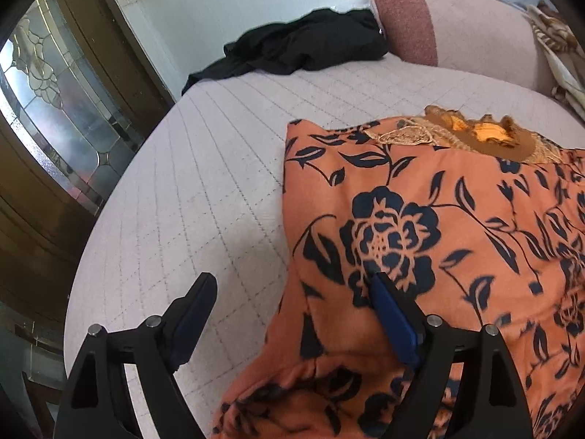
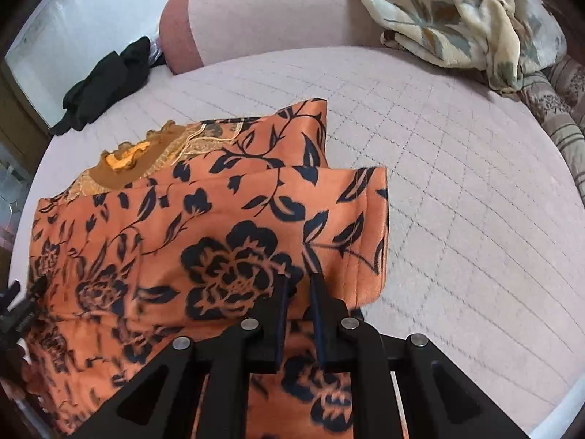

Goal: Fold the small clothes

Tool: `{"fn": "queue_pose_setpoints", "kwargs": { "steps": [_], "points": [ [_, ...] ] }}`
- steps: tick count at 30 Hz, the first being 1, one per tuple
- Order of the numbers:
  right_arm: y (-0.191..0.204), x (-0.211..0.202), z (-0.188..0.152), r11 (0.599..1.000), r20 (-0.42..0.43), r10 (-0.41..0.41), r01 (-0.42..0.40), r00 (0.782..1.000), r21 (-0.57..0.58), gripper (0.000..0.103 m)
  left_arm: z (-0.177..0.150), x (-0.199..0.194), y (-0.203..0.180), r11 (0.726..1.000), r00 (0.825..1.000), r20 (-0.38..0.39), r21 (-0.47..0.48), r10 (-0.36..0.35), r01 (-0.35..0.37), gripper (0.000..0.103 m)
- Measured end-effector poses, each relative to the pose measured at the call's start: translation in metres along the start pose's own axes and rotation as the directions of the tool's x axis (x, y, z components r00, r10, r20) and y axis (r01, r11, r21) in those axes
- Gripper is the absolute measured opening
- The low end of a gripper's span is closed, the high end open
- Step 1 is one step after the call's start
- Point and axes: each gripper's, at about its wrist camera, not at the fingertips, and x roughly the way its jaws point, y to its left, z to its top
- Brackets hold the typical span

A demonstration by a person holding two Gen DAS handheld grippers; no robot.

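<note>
An orange garment with a dark floral print lies on the pale quilted bed, its embroidered neckline at the far end. My left gripper is open over the garment's left edge; one finger is above bare bed, the other rests on the cloth. In the right wrist view the garment has its right side folded over. My right gripper is nearly closed, its jaws pinching a fold of the orange cloth at the near edge.
A black garment lies crumpled at the bed's far left, also in the right wrist view. A pink bolster runs along the back. A cream floral cloth is heaped far right. A wooden glass door stands left.
</note>
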Motion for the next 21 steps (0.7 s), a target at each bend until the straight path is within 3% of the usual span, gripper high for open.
{"fn": "queue_pose_setpoints", "kwargs": {
  "steps": [2, 7, 10, 15, 20, 21],
  "points": [
    [-0.003, -0.019, -0.003, 0.998, 0.022, 0.051, -0.051, 0.998, 0.021, 0.015, -0.008, -0.010, 0.005, 1.000, 1.000, 0.029, -0.001, 0.008, -0.008, 0.086],
    [-0.017, -0.071, -0.020, 0.996, 0.080, 0.080, -0.082, 0.994, 0.026, 0.015, -0.042, -0.033, 0.021, 0.999, 0.998, 0.047, -0.030, -0.043, 0.044, 0.086],
    [-0.032, -0.092, -0.036, 0.994, 0.095, 0.099, -0.103, 0.991, 0.038, 0.015, -0.065, -0.045, 0.027, 0.999, 0.998, 0.055, -0.026, -0.035, 0.037, 0.086],
    [-0.056, -0.111, -0.067, 0.990, 0.083, 0.135, -0.137, 0.987, 0.019, 0.015, -0.116, -0.060, 0.038, 0.997, 0.998, 0.018, -0.045, -0.056, 0.057, 0.086],
    [-0.063, -0.111, -0.100, 0.972, 0.048, 0.236, -0.236, 0.971, 0.016, 0.015, -0.150, -0.079, 0.038, 0.998, 0.998, 0.029, -0.026, -0.056, 0.056, 0.086],
    [-0.063, -0.111, -0.107, 0.967, 0.045, 0.254, -0.255, 0.966, 0.019, 0.021, -0.155, -0.084, 0.038, 0.998, 0.998, 0.034, -0.021, -0.056, 0.056, 0.086]
  ]
}}
